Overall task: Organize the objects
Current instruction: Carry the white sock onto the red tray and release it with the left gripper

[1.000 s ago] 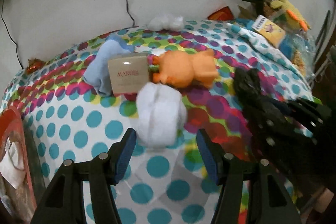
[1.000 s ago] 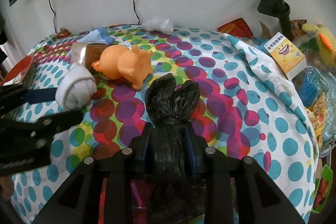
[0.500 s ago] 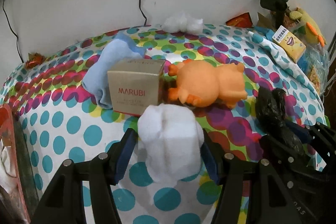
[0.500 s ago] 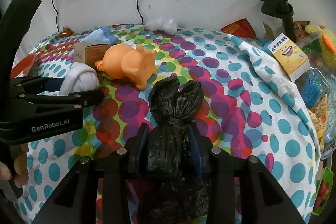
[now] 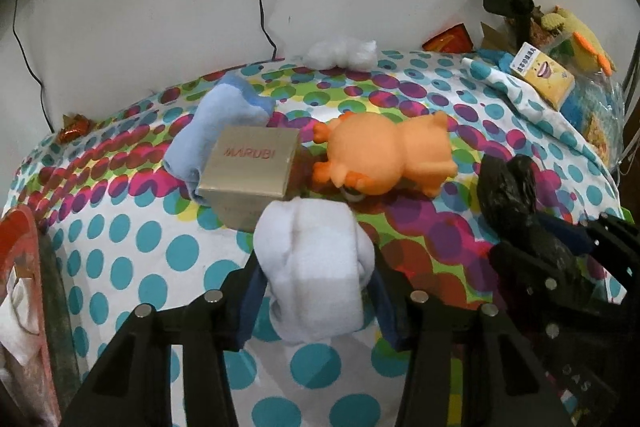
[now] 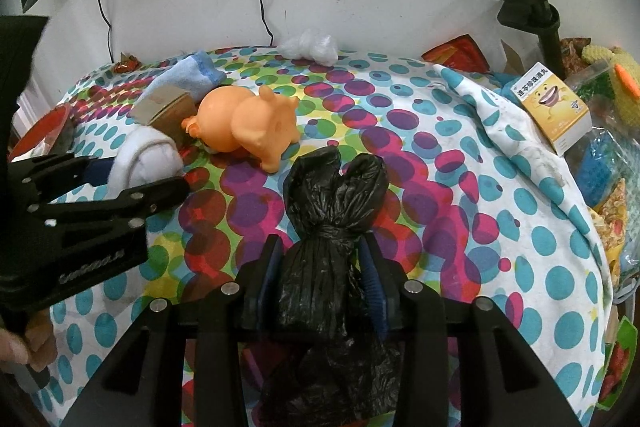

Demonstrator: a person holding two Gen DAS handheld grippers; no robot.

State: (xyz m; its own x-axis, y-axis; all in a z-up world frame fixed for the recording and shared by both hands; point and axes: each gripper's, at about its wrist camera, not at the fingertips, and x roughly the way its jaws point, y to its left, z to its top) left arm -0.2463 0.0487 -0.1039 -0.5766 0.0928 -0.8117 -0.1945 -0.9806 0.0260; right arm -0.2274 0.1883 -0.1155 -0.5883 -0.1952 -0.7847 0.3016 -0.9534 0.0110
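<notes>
My left gripper (image 5: 316, 291) is shut on a white rolled sock (image 5: 312, 263), held just in front of a beige MARUBI box (image 5: 252, 169). The sock also shows in the right wrist view (image 6: 146, 159) between the left gripper's fingers (image 6: 120, 195). My right gripper (image 6: 320, 279) is shut on a knotted black plastic bag (image 6: 332, 223), which shows at the right of the left wrist view (image 5: 508, 195). An orange toy pig (image 5: 388, 157) lies beside the box, also in the right wrist view (image 6: 248, 125). A blue cloth (image 5: 216, 131) lies behind the box.
A polka-dot cloth (image 6: 440, 163) covers the table. A white plastic wad (image 6: 308, 47) lies at the back by the wall. A yellow carton (image 6: 556, 111), snack bags and a black clamp stand (image 6: 532, 15) crowd the right side. A red-rimmed object (image 5: 24, 267) sits at the left edge.
My left gripper moved forward around the white sock and closed on it. The right gripper kept its hold on the black bag and barely shifted.
</notes>
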